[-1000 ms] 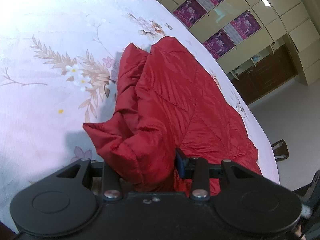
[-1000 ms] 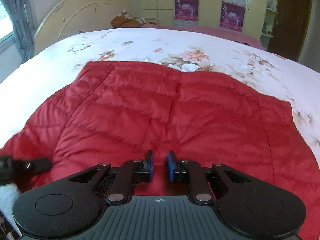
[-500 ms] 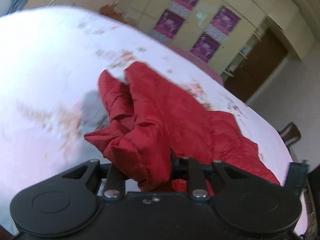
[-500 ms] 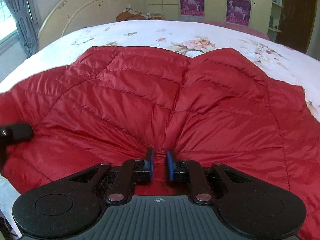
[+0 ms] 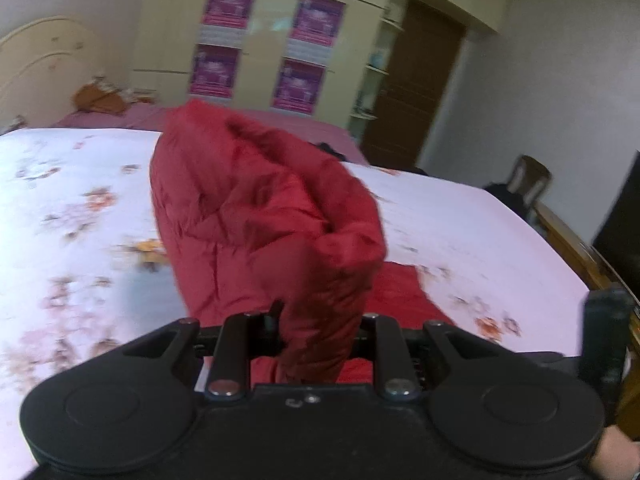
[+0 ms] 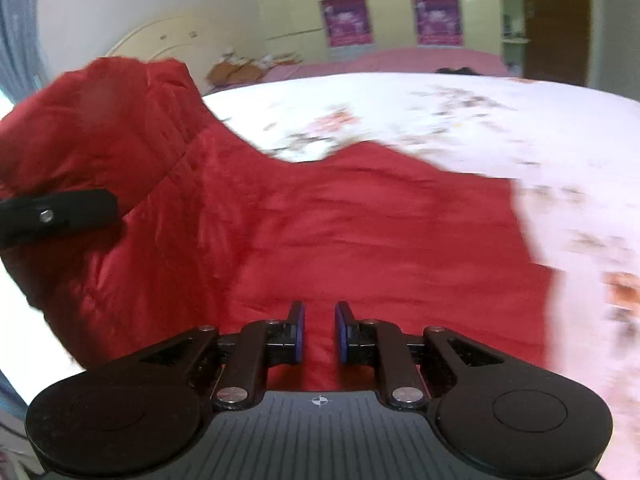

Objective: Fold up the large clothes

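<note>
Left tongs [image 5: 316, 328]: black two-finger tool, clamped on a thick bunched fold of the red quilted padded jacket [image 5: 264, 216], which rises as a puffed hump straight ahead of the camera. Right tongs [image 6: 319, 332]: black with blue pads [image 6: 298, 332], nearly closed; a narrow strip of red cloth shows in the gap, but whether the pads pinch it cannot be told.

Jacket, location: on the white floral-print bed sheet [image 5: 72, 216], part lifted, part lying flat.

Left wrist view only: cream wardrobe with four purple posters [image 5: 304, 48], dark brown wooden door [image 5: 408, 92], a chair back [image 5: 528, 184] at the bed's far side, a black piece of the other tool [image 5: 604, 336] at the right edge, and part of a hand [image 5: 612, 456] at the lower right corner.

Right wrist view only: the flat spread of the jacket [image 6: 380, 220] over the sheet [image 6: 480, 120], the raised portion at upper left with one black finger of the left tongs [image 6: 60, 212] against it, a cream arched headboard [image 6: 168, 40], and a grey-blue curtain edge [image 6: 12, 40]. Both views are motion-blurred.
</note>
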`<action>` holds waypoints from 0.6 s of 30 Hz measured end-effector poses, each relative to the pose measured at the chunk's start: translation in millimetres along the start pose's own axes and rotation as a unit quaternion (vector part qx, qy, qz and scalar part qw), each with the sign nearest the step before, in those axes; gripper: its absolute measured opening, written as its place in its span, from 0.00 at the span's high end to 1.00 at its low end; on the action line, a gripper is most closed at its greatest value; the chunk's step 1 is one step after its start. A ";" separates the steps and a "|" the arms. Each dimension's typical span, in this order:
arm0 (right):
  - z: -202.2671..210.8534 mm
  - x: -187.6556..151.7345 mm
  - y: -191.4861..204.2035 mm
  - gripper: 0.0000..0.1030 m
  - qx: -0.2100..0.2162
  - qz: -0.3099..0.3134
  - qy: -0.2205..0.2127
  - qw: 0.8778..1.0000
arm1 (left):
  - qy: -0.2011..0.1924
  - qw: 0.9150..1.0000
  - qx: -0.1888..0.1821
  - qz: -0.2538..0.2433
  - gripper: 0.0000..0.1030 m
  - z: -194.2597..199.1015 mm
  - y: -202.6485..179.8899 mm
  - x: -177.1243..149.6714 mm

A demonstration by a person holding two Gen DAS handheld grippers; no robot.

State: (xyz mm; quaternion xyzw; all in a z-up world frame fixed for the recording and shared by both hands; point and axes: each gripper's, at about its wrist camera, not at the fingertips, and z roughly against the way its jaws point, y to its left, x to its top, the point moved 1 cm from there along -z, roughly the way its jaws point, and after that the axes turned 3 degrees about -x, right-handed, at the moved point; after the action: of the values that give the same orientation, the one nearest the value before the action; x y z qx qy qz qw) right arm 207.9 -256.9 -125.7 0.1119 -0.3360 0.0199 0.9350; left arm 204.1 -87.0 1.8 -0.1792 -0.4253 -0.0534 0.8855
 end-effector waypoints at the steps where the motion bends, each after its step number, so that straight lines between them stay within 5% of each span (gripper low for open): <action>1: 8.6 -5.4 -11.5 0.85 -0.007 -0.008 0.000 1.000 | 0.003 1.000 -0.008 -0.008 0.78 -5.5 -9.7 -1.5; 9: 17.1 -49.5 -61.5 0.85 -0.039 -0.052 0.028 0.998 | 0.054 0.995 -0.063 -0.063 0.78 -58.7 -74.4 -34.5; 14: 36.0 -57.2 -86.4 0.85 -0.029 -0.099 0.017 0.995 | 0.090 0.988 -0.055 -0.114 0.75 -90.4 -95.6 -69.0; 17: 53.1 -54.9 -100.6 0.85 -0.038 -0.112 0.009 0.993 | 0.088 0.987 -0.047 -0.128 0.62 -93.6 -102.2 -74.4; 18: 59.0 -54.0 -105.8 0.85 -0.039 -0.117 0.008 0.992 | 0.089 0.986 -0.052 -0.131 0.47 -92.3 -102.9 -74.3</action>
State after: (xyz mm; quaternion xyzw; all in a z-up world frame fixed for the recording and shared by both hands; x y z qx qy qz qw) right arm 141.2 -371.1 -136.4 0.1133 -0.3133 -0.1019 0.9373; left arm 199.5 -220.4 -80.6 -0.1621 -0.3613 -0.2068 0.8947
